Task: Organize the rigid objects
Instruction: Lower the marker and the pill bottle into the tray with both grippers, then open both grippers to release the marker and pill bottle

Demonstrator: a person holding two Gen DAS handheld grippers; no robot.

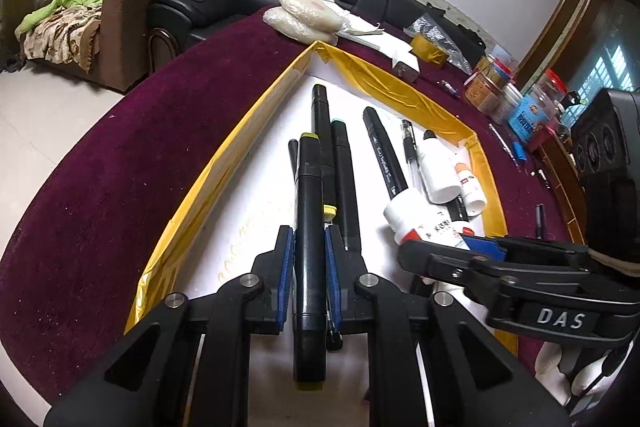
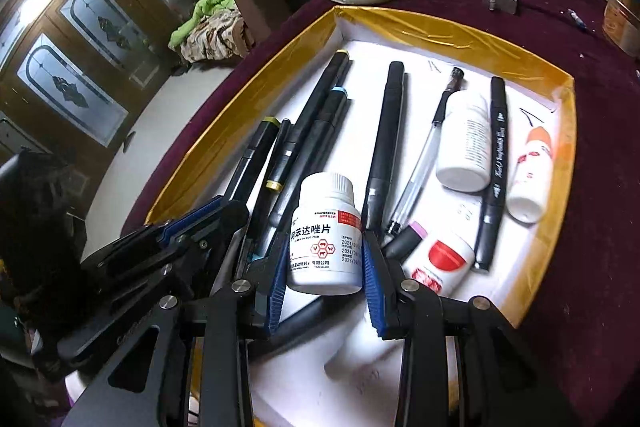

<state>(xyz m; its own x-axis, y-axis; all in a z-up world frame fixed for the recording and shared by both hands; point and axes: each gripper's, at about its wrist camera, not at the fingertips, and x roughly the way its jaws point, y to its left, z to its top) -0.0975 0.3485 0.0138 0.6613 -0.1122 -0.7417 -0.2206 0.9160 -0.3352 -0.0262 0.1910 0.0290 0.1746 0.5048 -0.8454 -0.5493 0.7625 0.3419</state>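
Left gripper [image 1: 310,259] clamps a black yellow-capped marker [image 1: 308,227] over the yellow-rimmed white tray [image 1: 224,163]; right gripper [image 2: 325,287] squeezes a white pill bottle [image 2: 326,235] between blue pads [image 2: 372,283].

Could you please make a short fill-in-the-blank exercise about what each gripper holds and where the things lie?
1. The left gripper is shut on a black ____ with yellow end caps.
2. The right gripper is shut on a white ____ with a ribbed cap.
3. The pens and bottles lie in a tray whose walls are lined with ____ tape.
4. The tray rests on a ____ cloth.

Missing words: marker; bottle; yellow; maroon
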